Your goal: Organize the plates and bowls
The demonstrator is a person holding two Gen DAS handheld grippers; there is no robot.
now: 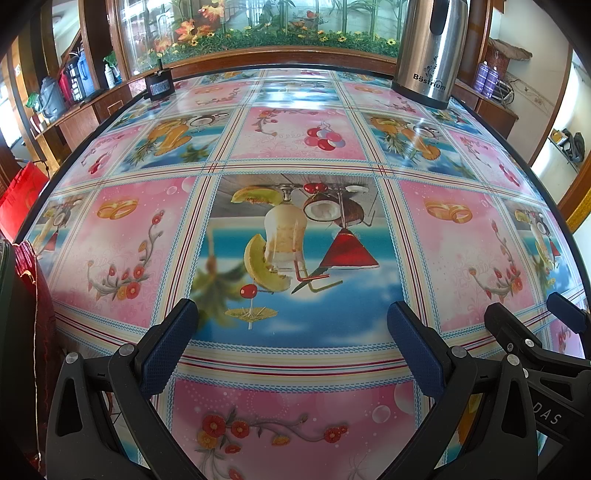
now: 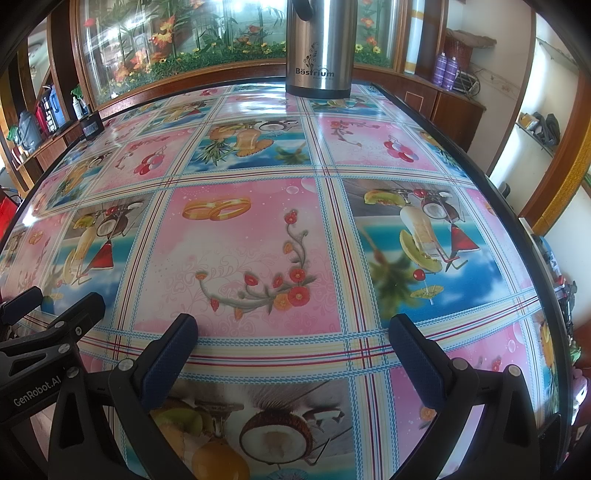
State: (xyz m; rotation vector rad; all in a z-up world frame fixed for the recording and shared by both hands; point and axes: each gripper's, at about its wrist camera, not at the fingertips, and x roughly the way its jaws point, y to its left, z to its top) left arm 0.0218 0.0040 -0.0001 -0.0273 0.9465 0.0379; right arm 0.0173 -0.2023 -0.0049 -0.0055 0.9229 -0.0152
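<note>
No plates or bowls show in either view. My left gripper (image 1: 293,314) is open and empty, held low over the near part of the table (image 1: 295,350), which has a colourful patterned cover. My right gripper (image 2: 293,326) is also open and empty over the same table (image 2: 258,350). The right gripper also shows in the left wrist view (image 1: 532,314) at the lower right, and the left gripper shows in the right wrist view (image 2: 55,306) at the lower left. The two grippers are side by side.
A steel Böstrium thermos (image 1: 430,51) stands at the far right of the table; it also shows in the right wrist view (image 2: 319,48). A small black box (image 1: 159,86) sits at the far left edge. A glass-fronted cabinet (image 1: 258,29) with artificial flowers stands behind.
</note>
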